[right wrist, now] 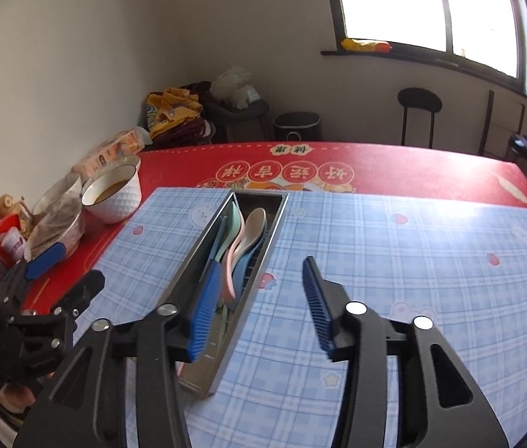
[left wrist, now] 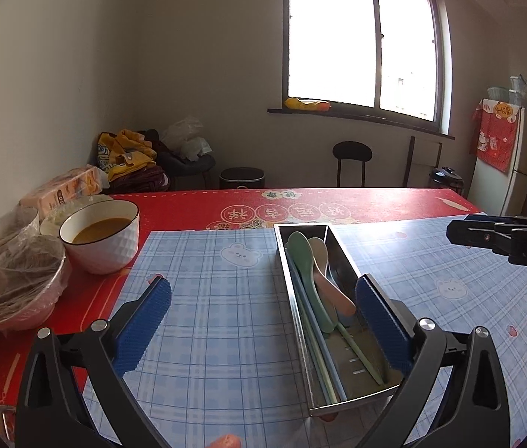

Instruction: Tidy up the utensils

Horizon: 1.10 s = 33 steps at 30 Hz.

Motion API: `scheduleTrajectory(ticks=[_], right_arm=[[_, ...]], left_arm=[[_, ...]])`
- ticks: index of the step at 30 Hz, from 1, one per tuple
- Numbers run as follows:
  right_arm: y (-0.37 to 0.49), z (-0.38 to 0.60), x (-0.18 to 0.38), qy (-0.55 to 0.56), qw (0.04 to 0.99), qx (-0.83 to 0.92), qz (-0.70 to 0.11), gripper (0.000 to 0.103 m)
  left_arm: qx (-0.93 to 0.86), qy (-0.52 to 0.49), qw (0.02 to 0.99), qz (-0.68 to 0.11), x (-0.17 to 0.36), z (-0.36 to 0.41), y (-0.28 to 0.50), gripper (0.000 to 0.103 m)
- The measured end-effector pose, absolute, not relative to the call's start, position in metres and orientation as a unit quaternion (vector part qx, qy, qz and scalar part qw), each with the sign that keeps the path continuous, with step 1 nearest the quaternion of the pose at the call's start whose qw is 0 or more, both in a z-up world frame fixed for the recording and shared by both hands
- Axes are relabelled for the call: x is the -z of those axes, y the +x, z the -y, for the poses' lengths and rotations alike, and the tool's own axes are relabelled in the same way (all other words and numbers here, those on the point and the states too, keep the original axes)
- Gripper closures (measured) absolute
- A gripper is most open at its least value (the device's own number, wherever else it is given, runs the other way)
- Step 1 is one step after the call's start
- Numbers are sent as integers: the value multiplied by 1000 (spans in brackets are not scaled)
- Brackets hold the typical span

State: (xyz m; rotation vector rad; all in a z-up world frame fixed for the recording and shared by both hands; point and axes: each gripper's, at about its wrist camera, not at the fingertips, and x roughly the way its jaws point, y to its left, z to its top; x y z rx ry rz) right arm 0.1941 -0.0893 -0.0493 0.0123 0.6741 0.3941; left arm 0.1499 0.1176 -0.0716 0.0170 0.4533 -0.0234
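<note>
- Utensils sit gathered in the metal tray (left wrist: 298,298) on the blue checked mat (left wrist: 207,298): a green spoon (left wrist: 302,272), a beige spoon (left wrist: 319,257), a pink spoon (left wrist: 334,291), a blue spoon (right wrist: 243,267), and long thin sticks, probably chopsticks (left wrist: 319,347), along one wall.
- Left gripper (left wrist: 263,321) hangs over the near end of the tray with its blue pads wide apart and nothing between them; one pad is above the bare mat, the other in line with the tray's right wall.
- Right gripper (right wrist: 259,310) is likewise spread and empty, one pad over the tray's near end, the other over the mat just beside it.
- Mat around the tray shows no loose spoon or stick in either view; only printed bears and strawberries mark it.
- Judging from that, the sorting looks essentially finished: every utensil in sight is already inside the tray.
- What may remain is small: the spoons overlap at slightly different angles, so they could be straightened, or the tray squared to the mat edge.
- Farther out, toward the left edge of the surface (left wrist: 338,201), stand a white bowl (left wrist: 101,239) of brown liquid and film-covered bowls (left wrist: 21,287), well apart from the tray and seemingly not part of the job.
</note>
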Motion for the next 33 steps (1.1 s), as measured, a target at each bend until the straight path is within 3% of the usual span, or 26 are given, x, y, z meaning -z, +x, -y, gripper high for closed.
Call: scheduleTrajectory(ticks=[2, 3, 5, 7, 15, 33], right_arm=[[181, 94, 38, -6, 930, -193, -311, 41], [174, 98, 33, -6, 934, -193, -302, 31], [161, 105, 23, -5, 940, -186, -287, 29], [149, 112, 14, -6, 946, -177, -273, 16], [102, 141, -13, 10, 968, -140, -206, 16], [65, 167, -23, 34, 979, -106, -169, 16]], left_arm=[[10, 19, 976, -217, 63, -111, 141, 6], [9, 24, 977, -212, 57, -107, 137, 6], [12, 28, 979, -200, 46, -102, 126, 6], [14, 31, 982, -187, 35, -96, 116, 6], [0, 39, 990, -132, -4, -74, 73, 6], [-7, 42, 990, -136, -19, -53, 56, 6]])
